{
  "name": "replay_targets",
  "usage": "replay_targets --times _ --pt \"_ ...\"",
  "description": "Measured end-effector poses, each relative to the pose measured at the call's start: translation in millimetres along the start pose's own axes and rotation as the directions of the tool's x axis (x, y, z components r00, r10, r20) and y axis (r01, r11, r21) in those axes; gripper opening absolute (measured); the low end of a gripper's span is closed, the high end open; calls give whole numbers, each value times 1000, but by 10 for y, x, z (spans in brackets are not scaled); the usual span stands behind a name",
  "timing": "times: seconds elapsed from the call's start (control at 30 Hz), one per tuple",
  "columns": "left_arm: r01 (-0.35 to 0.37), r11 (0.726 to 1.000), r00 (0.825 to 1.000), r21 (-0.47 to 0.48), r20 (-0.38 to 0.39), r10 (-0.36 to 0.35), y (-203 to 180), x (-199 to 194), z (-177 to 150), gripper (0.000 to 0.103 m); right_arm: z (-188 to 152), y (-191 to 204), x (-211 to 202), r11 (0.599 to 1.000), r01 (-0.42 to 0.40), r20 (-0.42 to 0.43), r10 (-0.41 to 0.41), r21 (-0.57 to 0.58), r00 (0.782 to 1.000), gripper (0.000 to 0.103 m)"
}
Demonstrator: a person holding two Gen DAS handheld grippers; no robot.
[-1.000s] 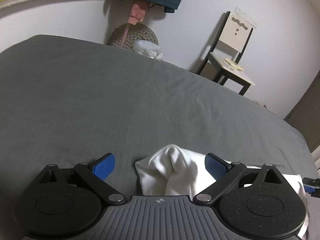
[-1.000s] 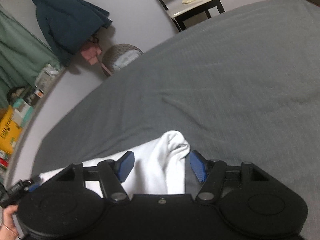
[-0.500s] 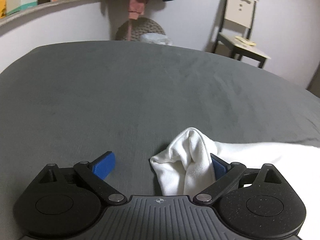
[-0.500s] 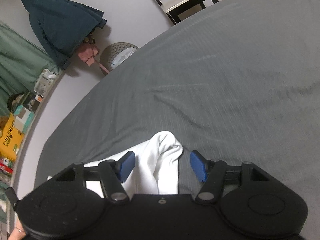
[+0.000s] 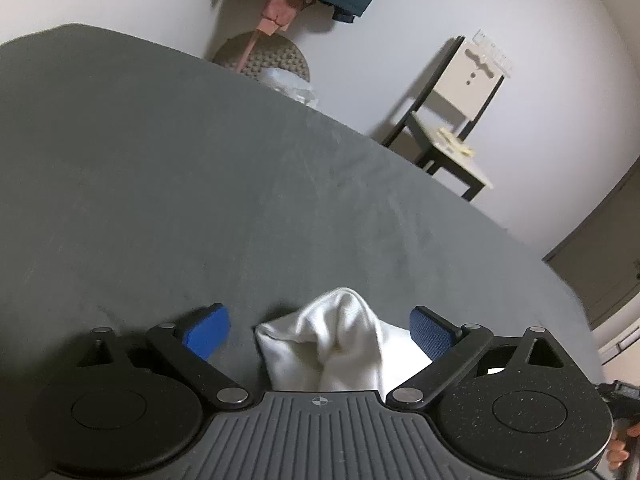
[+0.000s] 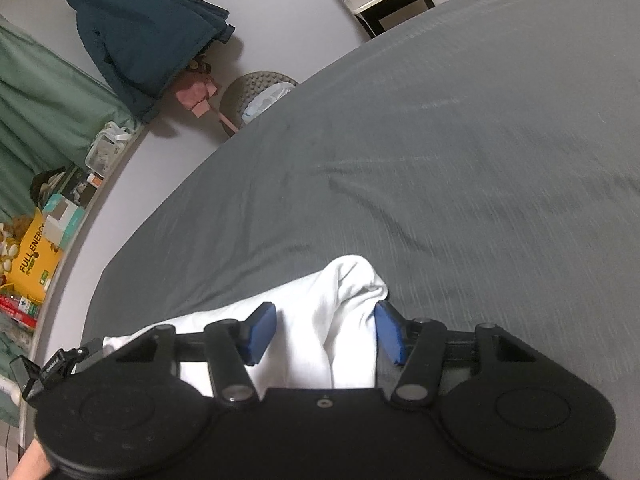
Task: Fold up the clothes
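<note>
A white garment lies on the grey bed sheet (image 5: 200, 180). One bunched corner of the garment (image 5: 336, 340) sits between the blue pads of my left gripper (image 5: 320, 334), which is open, the right pad close beside the fabric. In the right wrist view another raised fold of the white garment (image 6: 340, 308) stands between the pads of my right gripper (image 6: 325, 332). That gripper is open too, its right pad touching the cloth. The rest of the garment stretches left behind the right gripper and is mostly hidden by both gripper bodies.
The grey sheet (image 6: 480, 140) spreads wide ahead, with light wrinkles. Beyond the bed stand a chair (image 5: 452, 120), a round woven basket (image 5: 260, 56) and a hanging dark jacket (image 6: 140, 28). A ledge with boxes (image 6: 36, 248) runs along the left wall.
Both views have swung and tilted over the bed. The right gripper's pads have drawn a little closer around the white fold. The left gripper stays wide around its corner.
</note>
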State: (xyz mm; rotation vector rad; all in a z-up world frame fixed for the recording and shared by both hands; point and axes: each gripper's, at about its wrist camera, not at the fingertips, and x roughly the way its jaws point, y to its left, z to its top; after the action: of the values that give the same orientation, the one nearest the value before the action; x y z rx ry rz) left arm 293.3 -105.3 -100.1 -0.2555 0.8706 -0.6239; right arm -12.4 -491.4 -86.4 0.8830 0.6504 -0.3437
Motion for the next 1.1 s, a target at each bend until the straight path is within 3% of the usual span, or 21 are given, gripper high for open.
replay_targets --times 0.07,0.13,0.17,0.2,0.23,0.57,0.9,1.0,1.1 --pt "-28 999 1000 31 -12 28 -24 21 -7 86 21 -16 10 1000 -10 7 9 12 1000 53" --pt "-60 996 998 64 -22 61 -44 23 -1 67 18 -24 11 1000 -10 10 10 11 1000 51" --pt "-68 995 997 73 -30 70 -46 23 7 66 18 -17 3 1000 -7 9 7 6 1000 50" --pt "-42 997 998 58 -52 45 -43 34 21 50 19 -10 -5 1000 -4 9 4 0 1000 49" --pt "-20 999 997 45 -72 24 -41 44 32 45 25 -4 -13 1000 -3 7 3 -4 1000 49" --pt "-72 988 994 139 -67 82 -237 49 45 39 52 8 -102 1000 -13 -16 13 -23 1000 42" --pt "-104 974 994 199 -22 110 -388 43 90 53 33 21 -44 999 -32 -20 31 -18 999 40" --pt "-95 979 994 178 -34 102 -363 34 102 54 33 -11 -38 999 -36 -9 36 4 999 32" --pt "-86 984 995 157 -46 94 -339 25 113 54 41 32 -102 1000 8 13 -8 1 1000 41"
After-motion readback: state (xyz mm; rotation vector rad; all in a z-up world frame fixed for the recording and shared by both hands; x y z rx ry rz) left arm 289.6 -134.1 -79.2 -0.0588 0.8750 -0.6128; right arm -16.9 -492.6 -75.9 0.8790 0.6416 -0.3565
